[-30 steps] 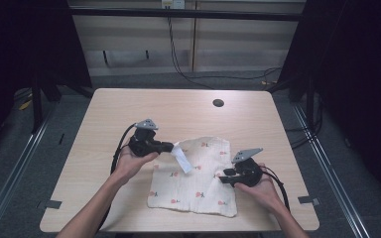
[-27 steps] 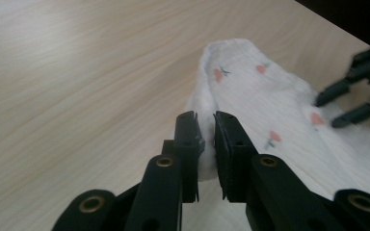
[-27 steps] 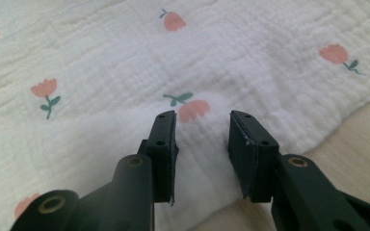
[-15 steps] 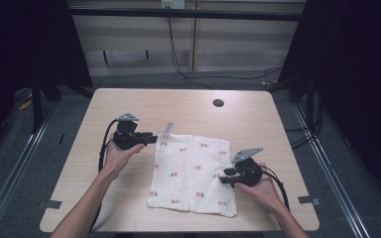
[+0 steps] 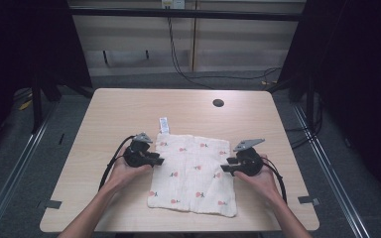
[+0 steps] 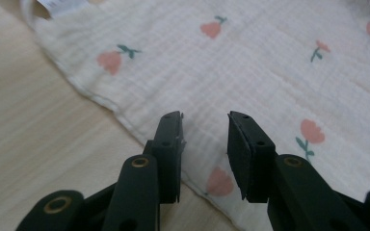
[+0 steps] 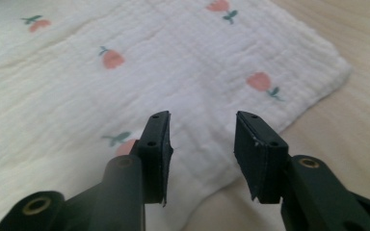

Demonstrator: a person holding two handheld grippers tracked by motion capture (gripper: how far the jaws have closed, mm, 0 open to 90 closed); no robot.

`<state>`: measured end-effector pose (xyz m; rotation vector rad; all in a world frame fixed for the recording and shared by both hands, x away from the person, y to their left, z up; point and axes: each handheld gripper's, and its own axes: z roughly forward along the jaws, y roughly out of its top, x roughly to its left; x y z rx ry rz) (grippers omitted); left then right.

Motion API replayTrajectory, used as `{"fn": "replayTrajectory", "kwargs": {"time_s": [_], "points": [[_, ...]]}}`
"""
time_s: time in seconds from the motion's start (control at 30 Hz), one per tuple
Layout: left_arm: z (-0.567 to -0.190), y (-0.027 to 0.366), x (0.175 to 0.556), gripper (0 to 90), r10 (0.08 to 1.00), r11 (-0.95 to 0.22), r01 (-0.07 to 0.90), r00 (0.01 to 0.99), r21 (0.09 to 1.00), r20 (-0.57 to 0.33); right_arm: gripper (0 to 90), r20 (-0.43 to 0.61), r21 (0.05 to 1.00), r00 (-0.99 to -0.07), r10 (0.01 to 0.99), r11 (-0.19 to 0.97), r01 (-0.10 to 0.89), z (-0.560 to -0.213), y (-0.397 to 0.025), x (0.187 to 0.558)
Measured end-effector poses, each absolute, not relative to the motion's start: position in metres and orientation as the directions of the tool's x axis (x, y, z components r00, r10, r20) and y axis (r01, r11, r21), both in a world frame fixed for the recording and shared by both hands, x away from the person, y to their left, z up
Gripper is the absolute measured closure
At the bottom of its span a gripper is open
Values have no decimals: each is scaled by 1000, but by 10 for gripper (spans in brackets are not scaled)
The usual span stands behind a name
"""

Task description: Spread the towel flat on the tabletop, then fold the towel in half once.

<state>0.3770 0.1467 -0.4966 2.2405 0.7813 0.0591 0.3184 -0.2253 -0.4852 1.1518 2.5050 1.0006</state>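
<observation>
jaws on both grippers stand parted with nothing between them. the left gripper (image 5: 155,160) sits at the nine o'clock edge of the white muslin cloth with pink flower print (image 5: 191,171), the right gripper (image 5: 225,168) at its three o'clock edge. cloth lies flat mid-way on the pale wooden table (image 5: 119,111), its small white label (image 5: 163,124) at eleven o'clock. whether the tips touch fabric is hard to tell.

Wooden table (image 5: 129,106), grey floor (image 5: 10,163), dark surroundings
</observation>
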Motion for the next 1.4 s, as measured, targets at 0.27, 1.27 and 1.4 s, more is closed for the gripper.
{"fn": "replayTrajectory", "kwargs": {"time_s": [0.27,1.27,1.4], "points": [[-496,151,364,594,540,-546,512,820,663,-189,549,36,637,-592,805,438,635,-494,-233,337],[-488,163,346,638,509,-542,483,840,688,-189,673,68,677,-615,785,416,607,-484,-242,341],[-486,172,360,634,552,-488,517,807,703,-211,620,65,677,-601,796,407,613,-488,-240,363]]}}
